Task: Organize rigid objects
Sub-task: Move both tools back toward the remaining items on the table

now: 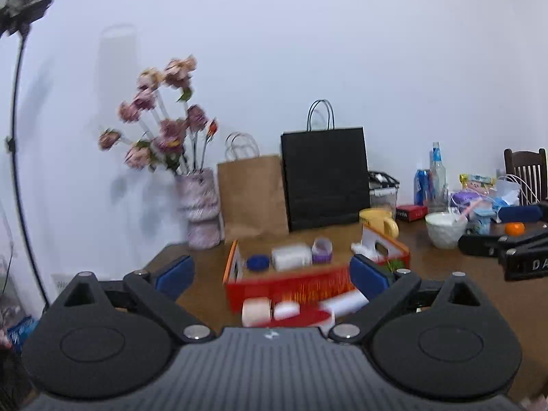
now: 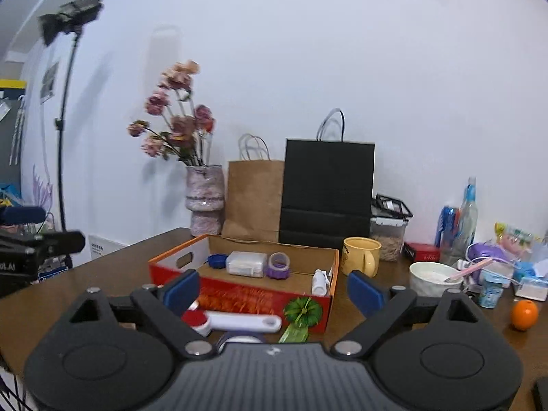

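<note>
Here both grippers hang at the near edge of the table, facing the red cardboard box (image 2: 239,294) that sits toward the middle of the table. The right gripper (image 2: 274,289) has its jaws spread wide with nothing between the pads; the left gripper (image 1: 272,274) likewise stands wide apart and empty, though that view is smeared by motion.

The thing most likely next in line is the white-handled tool with a red head (image 2: 236,322), lying flat on the table just in front of the box's near wall. Its long axis runs parallel to that wall, crosswise to the way the right jaws point, red head toward the left pad and handle end toward the box's green printed corner. It lies low and close under the right gripper, nearer to it than to the left, I judge. A white roll (image 1: 255,311) and a small white block (image 1: 286,310) lie beside it in the left view.

Already inside the box: a blue cap (image 2: 217,261), a clear case (image 2: 246,263), a purple ring (image 2: 278,265) and a small white bottle (image 2: 319,282).
</note>
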Demonstrator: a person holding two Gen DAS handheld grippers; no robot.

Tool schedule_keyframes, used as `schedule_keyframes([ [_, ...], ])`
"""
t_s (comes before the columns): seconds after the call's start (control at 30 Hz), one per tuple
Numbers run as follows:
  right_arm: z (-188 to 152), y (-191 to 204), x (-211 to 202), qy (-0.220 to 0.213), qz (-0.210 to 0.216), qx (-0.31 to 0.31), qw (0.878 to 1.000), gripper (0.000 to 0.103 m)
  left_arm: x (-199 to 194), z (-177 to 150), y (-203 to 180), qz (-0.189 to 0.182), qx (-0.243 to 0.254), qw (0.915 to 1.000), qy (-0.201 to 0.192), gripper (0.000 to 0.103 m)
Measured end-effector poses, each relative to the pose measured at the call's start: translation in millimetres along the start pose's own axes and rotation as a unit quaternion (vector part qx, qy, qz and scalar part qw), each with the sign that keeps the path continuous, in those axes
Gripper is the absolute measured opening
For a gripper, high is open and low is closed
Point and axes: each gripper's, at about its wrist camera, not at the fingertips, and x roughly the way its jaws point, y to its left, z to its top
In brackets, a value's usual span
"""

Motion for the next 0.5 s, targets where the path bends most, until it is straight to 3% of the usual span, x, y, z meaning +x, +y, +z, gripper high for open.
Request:
schedule_keyframes([
  [0.3,-43.8,35.4,-88.9,-0.022,0.011,-0.013,1.000,0.099,-81.6,-48.3,-5.2,0.021,0.033,0.9991,-0.011,0.103],
  [0.5,-60.1,48.5,-117.8,-0.009,0.018,-0.027,0.999,0.099,-96.5,-58.3,-7.5,-0.007,0.032,0.9995,-0.005,0.103],
])
